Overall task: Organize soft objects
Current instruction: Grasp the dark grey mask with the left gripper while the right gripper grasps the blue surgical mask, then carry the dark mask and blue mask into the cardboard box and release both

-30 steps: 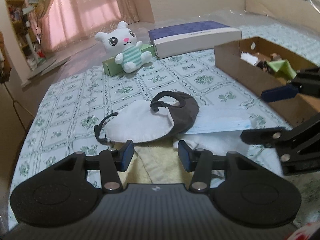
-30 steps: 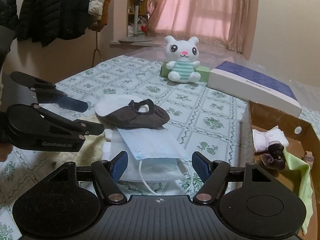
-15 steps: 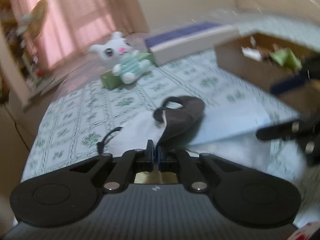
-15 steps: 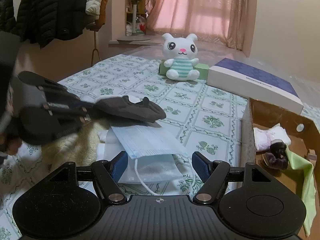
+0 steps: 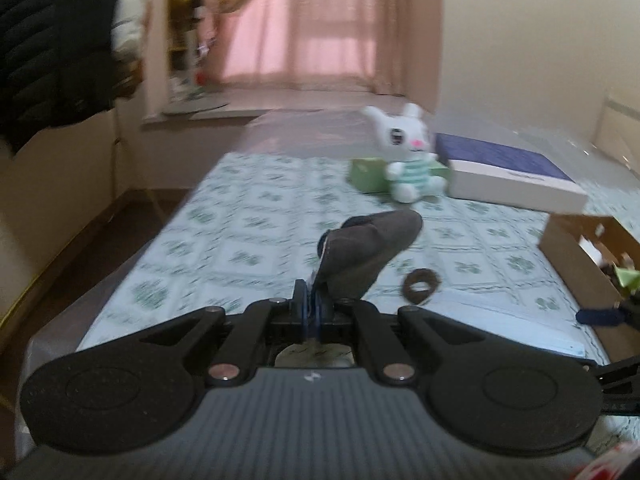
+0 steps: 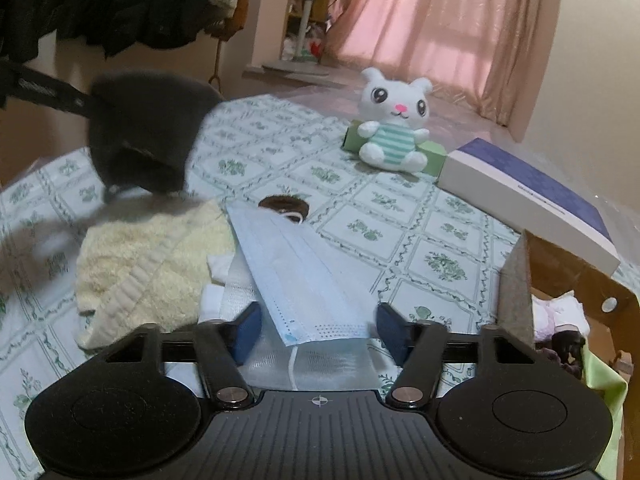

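My left gripper (image 5: 310, 306) is shut on a dark grey eye mask (image 5: 362, 254) and holds it up off the bed; the mask also shows blurred in the right wrist view (image 6: 140, 132), lifted above the pile. My right gripper (image 6: 318, 332) is open, its fingers on either side of the near end of a blue face mask (image 6: 296, 272). The mask lies on a white cloth (image 6: 240, 300) beside a cream towel (image 6: 148, 256). A brown hair tie (image 6: 285, 204) lies on the bed beyond the mask; it also shows in the left wrist view (image 5: 420, 285).
A cardboard box (image 6: 568, 276) with soft items inside stands at the right. A white plush bunny (image 6: 394, 128) sits against a green box (image 6: 432, 160) at the back, with a blue-and-white flat box (image 6: 528, 196) beside it. Dark jackets (image 6: 120, 0) hang at the left.
My left gripper shut on the dark eye mask and lifted it up and left off the pile, uncovering the brown hair tie. My right gripper moved forward onto the blue face mask, still open.
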Demonstrator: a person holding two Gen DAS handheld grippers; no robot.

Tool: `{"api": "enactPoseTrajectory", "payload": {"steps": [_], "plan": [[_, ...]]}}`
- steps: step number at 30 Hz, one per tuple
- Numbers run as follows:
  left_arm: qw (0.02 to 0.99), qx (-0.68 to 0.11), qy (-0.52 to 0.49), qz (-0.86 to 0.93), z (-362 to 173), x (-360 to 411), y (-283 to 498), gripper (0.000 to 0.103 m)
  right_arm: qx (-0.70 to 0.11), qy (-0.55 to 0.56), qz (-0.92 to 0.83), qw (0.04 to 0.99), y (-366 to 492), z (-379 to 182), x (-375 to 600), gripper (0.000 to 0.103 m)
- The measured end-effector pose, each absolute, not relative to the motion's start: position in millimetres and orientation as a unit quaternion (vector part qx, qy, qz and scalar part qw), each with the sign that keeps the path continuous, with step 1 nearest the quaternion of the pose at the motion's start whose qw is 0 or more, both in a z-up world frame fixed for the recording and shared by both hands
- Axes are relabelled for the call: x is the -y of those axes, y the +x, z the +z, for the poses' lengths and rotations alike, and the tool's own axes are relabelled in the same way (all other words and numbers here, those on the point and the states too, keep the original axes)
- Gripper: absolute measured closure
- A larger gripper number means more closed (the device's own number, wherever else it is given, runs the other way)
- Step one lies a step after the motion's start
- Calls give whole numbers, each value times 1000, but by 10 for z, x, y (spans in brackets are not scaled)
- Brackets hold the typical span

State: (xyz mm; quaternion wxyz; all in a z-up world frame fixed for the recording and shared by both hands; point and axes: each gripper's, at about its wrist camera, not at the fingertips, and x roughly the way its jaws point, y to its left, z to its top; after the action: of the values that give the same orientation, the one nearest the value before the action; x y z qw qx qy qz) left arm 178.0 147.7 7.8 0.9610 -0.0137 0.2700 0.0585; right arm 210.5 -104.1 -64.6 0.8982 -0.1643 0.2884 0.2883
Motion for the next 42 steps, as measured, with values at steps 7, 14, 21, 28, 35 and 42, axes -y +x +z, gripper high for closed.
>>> {"api": "enactPoseTrajectory", "payload": {"steps": [7, 14, 21, 28, 35, 42], "plan": [[953, -284, -49, 94, 89, -1777, 1526, 100, -288, -124, 302, 900, 2148, -544, 1137, 101], [955, -278, -53, 90, 189, -1760, 1434, 100, -303, 20, 309, 901, 2223, -238, 1524, 102], [961, -262, -50, 72, 394, -1604, 1408, 100, -297, 90, 296, 904, 2129, 46, 1937, 102], [968, -244, -41, 36, 658, -1284, 1399, 100, -276, 137, 281, 909, 1958, 292, 2348, 102], [971, -236, -30, -3, 798, -842, 1428, 100, -313, 105, 273, 904, 1719, 278, 2461, 102], [967, -251, -44, -11, 716, -721, 1261, 100, -381, 96, 256, 883, 1252, -180, 2433, 102]]}}
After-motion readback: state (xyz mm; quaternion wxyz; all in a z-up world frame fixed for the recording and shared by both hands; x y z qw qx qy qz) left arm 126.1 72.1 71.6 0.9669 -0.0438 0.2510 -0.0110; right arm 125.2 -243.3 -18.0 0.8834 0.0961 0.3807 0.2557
